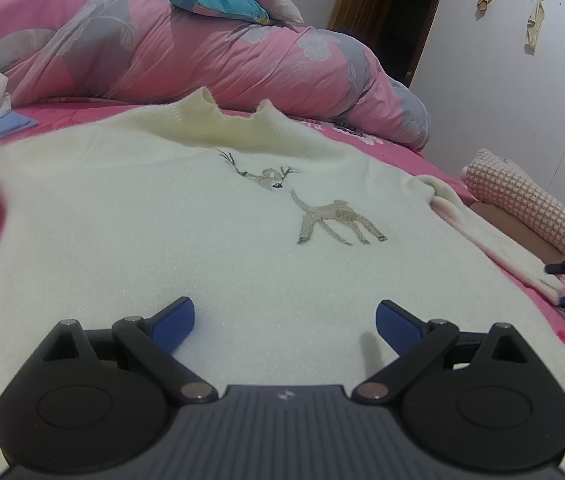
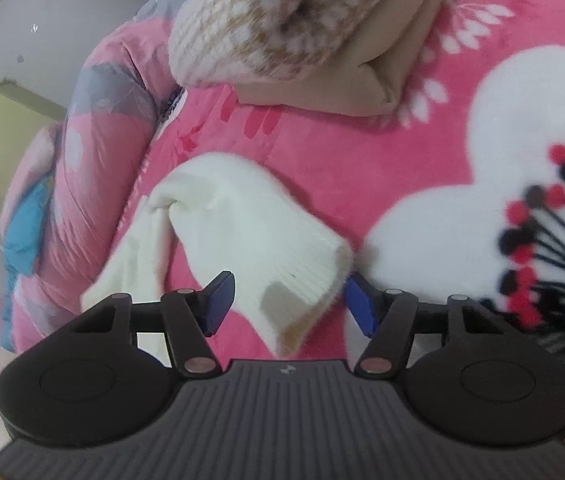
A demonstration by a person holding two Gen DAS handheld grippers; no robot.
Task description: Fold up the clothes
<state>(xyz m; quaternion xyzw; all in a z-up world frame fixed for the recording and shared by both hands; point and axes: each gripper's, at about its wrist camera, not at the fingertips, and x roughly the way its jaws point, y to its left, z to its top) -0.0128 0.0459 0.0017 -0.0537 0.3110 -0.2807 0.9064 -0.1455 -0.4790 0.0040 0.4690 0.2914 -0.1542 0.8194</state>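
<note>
A cream sweater (image 1: 186,216) with an embroidered deer (image 1: 322,212) lies front-up and flat on the pink bedspread (image 2: 322,160), collar pointing away from me. My left gripper (image 1: 286,320) hovers open just above the sweater's lower body, with nothing between its blue pads (image 1: 174,324). The sweater's right sleeve (image 1: 494,248) runs out toward the bed's right side. In the right wrist view its ribbed cuff (image 2: 302,276) sits between the spread fingers of my open right gripper (image 2: 288,304). That right gripper (image 1: 558,285) also shows at the right edge of the left wrist view.
A bunched pink floral quilt (image 1: 210,52) with a blue pillow fills the far side of the bed. A folded stack, checked knit (image 2: 266,20) on beige cloth (image 2: 362,76), lies right of the sleeve. A small blue cloth (image 1: 12,124) is at far left. A dark doorway (image 1: 398,12) stands behind.
</note>
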